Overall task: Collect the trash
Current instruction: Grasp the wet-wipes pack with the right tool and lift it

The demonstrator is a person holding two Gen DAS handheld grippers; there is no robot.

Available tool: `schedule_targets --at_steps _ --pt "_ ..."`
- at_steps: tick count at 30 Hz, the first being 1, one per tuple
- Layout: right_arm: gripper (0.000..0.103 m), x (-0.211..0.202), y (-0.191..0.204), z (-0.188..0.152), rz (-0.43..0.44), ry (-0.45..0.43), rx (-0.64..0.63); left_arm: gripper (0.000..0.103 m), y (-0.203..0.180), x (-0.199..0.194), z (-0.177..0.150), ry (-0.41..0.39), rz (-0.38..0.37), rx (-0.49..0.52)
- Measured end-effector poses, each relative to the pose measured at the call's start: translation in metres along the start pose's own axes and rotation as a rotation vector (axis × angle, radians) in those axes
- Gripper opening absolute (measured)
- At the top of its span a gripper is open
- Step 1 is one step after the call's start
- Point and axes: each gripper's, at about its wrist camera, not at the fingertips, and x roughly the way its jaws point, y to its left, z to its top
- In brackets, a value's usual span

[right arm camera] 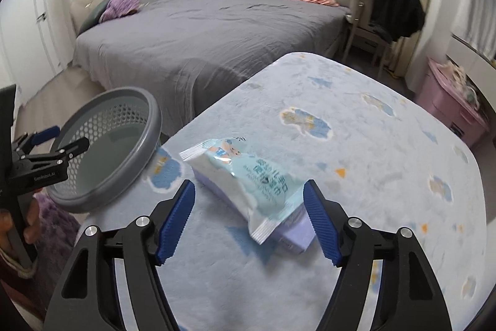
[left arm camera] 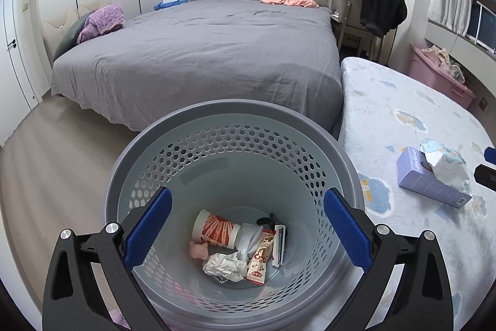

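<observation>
A grey perforated bin (left arm camera: 235, 126) sits next to a table with a cloud-print cover (left arm camera: 403, 114). Inside it lie a red-and-white cup (left arm camera: 214, 230), crumpled foil (left arm camera: 224, 266), a snack wrapper (left arm camera: 259, 259) and other bits. My left gripper (left arm camera: 248, 225) is open and empty above the bin's mouth; it also shows in the right wrist view (right arm camera: 59, 138). A light blue wipes packet (right arm camera: 245, 176) lies on a lilac box (right arm camera: 294, 234) on the table. My right gripper (right arm camera: 249, 221) is open, its blue pads (right arm camera: 176, 221) on either side of the packet and box, apart from them.
A large bed with a grey cover (left arm camera: 201, 51) stands behind the bin (right arm camera: 124, 138) and table (right arm camera: 372, 160). A chair with a black garment (left arm camera: 378, 2) is at the back right. A pink storage box (left arm camera: 440, 76) stands right of the table. White wardrobes line the left wall.
</observation>
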Motion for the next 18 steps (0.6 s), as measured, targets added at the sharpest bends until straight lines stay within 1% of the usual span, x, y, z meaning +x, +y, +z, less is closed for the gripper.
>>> schedule_targets --at_steps 6,14,18 --pt "0.07 0.025 0.001 0.01 0.019 0.055 -0.103 0.096 -0.005 0.006 0.001 0.011 0.007 0.007" --pt "0.072 0.046 0.005 0.017 0.041 0.093 -0.18 0.096 -0.005 0.011 0.001 0.027 0.007 0.006" --pt "0.072 0.059 0.009 0.02 0.036 0.12 -0.216 0.096 -0.006 0.013 0.001 0.036 0.002 0.009"
